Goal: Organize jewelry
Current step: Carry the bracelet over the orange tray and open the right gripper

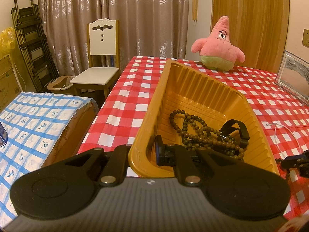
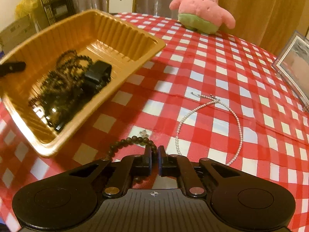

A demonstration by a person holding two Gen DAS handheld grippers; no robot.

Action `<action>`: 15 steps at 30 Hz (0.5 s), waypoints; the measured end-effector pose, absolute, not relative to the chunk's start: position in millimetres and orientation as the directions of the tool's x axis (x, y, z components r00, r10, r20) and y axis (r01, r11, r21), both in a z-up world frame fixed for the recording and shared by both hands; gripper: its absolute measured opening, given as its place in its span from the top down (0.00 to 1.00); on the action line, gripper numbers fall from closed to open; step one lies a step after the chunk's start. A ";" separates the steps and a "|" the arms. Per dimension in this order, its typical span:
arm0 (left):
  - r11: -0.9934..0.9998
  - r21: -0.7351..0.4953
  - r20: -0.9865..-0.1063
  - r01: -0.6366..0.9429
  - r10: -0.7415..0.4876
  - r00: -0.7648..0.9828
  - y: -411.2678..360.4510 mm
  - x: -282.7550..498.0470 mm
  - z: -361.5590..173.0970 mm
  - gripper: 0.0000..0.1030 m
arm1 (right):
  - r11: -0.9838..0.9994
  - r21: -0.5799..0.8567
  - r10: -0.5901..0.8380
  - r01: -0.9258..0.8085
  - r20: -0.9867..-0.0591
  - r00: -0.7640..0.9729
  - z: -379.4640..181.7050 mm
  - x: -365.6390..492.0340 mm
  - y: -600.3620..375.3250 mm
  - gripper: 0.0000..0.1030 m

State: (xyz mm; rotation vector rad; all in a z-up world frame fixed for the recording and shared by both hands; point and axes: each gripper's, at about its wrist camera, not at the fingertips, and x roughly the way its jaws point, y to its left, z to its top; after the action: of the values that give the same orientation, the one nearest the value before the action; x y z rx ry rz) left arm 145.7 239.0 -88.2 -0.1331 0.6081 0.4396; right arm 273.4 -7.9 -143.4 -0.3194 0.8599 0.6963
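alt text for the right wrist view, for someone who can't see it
The right gripper is shut on a dark wooden bead bracelet lying on the red-and-white checked tablecloth. A white pearl necklace lies just to its right; to the left a golden ribbed plastic tray holds dark beads and a black strap. A pink starfish plush sits at the back.

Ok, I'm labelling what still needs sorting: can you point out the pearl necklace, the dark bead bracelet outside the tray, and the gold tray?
pearl necklace (image 2: 240, 127): right wrist view, right side of its loop.
dark bead bracelet (image 2: 135, 140): right wrist view, top of its arc.
gold tray (image 2: 135, 71): right wrist view, right rim.
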 end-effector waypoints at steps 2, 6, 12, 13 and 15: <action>0.899 0.006 -0.579 -0.438 0.360 0.731 239.3 145.5 -88.2 0.91 | 0.739 0.056 0.461 -0.671 -0.768 0.444 -133.9 272.3 -11.6 0.94; 0.900 0.007 -0.578 -0.436 0.360 0.732 238.9 145.4 -87.9 0.91 | 0.733 0.137 0.530 -0.666 -0.729 0.434 -107.1 269.3 -20.6 0.94; 0.901 0.008 -0.578 -0.435 0.359 0.733 238.3 146.0 -89.1 0.91 | 0.706 0.200 0.601 -0.679 -0.676 0.426 -70.4 262.1 -27.3 0.94; 0.901 0.008 -0.578 -0.435 0.359 0.733 238.3 146.1 -89.1 0.91 | 0.698 0.217 0.617 -0.683 -0.665 0.420 -64.6 261.6 -27.3 0.94; 0.900 0.007 -0.579 -0.435 0.359 0.732 238.4 146.1 -89.1 0.91 | 0.683 0.246 0.644 -0.688 -0.647 0.408 -56.1 260.6 -25.8 0.94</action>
State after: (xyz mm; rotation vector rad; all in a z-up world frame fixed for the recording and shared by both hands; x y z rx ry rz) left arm 146.1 238.4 -89.1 -0.1320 0.6082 0.4382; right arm 260.6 -25.8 -56.1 -0.0628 0.7867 0.8401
